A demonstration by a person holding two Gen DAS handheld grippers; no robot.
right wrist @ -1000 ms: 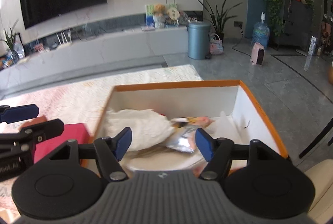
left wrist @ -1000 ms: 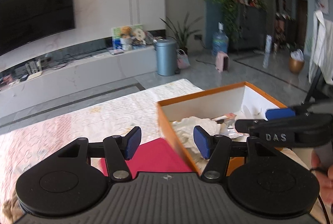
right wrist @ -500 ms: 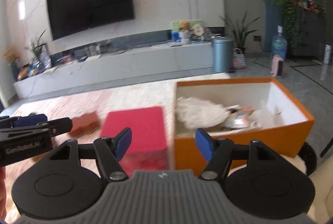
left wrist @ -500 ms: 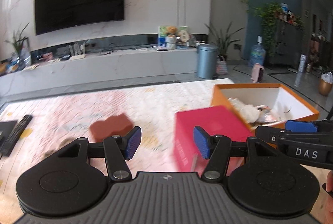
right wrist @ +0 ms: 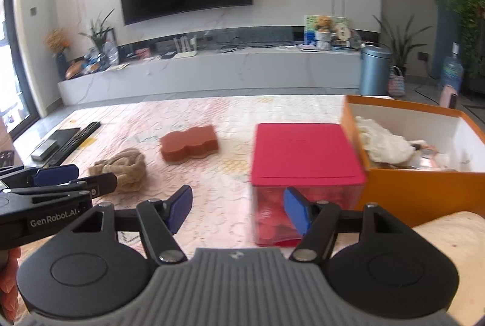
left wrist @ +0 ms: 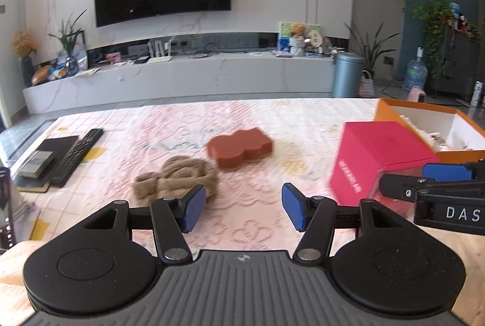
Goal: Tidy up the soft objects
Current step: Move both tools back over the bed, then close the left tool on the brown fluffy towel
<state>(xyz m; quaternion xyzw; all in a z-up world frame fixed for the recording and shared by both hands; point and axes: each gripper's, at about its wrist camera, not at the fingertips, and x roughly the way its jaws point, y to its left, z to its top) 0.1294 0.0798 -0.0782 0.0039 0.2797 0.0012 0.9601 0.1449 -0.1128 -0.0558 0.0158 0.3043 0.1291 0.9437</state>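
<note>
A tan knotted cloth lies on the patterned table cover just ahead of my left gripper, which is open and empty. A rust-brown sponge lies beyond it. The cloth and the sponge also show in the right wrist view. An orange box at the right holds a white soft item and some wrappers. My right gripper is open and empty, near a red-lidded clear box.
The red-lidded box stands between the sponge and the orange box. A black remote and a dark book lie at the table's left edge. A TV wall and a low cabinet are behind.
Both grippers have swung left and pulled back from the orange box. The cloth and sponge have come into view. Both stay open.
</note>
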